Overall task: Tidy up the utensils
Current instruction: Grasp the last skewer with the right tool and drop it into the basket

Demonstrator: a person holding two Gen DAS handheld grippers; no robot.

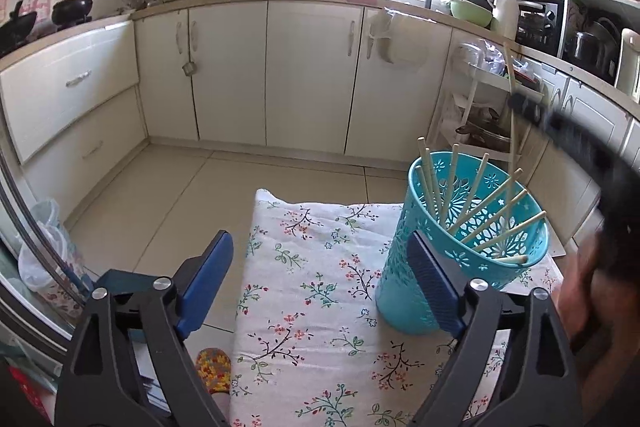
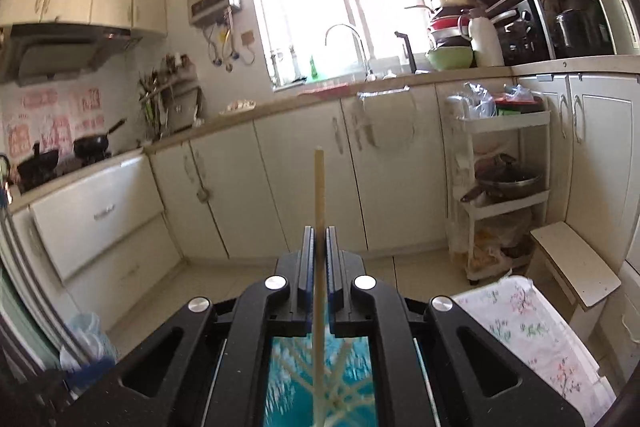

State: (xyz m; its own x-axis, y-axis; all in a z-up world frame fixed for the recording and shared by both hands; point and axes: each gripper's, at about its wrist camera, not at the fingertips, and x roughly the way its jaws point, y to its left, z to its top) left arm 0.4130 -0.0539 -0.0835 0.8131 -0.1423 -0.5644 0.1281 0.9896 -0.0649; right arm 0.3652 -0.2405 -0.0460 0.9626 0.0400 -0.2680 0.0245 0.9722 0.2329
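The jaws of the left gripper stand spread wide, blue pads facing each other across the lower middle of the left wrist view, nothing between them but flowered cloth; the jaws of the right gripper are pressed together on a single chopstick, a thin, pale wooden stick that stands upright in the centre of the right wrist view, its blunt tip rising above the fingers against the cream cabinet doors, its lower length running down between the black arms to the bottom edge.

In the left wrist view the same stick appears at upper right, pinched by the blurred black right gripper above the basket; a teal plastic basket, round, with cut-out flower patterns in its wall, stands at centre right on a table covered in a white floral cloth, touching the right-hand blue pad in the picture; inside it a bundle of pale chopsticks leans fanned against the rim, tips pointing up and outward.

In the right wrist view the teal basket shows blurred at bottom centre beneath the gripper, with pale sticks crossing inside it.
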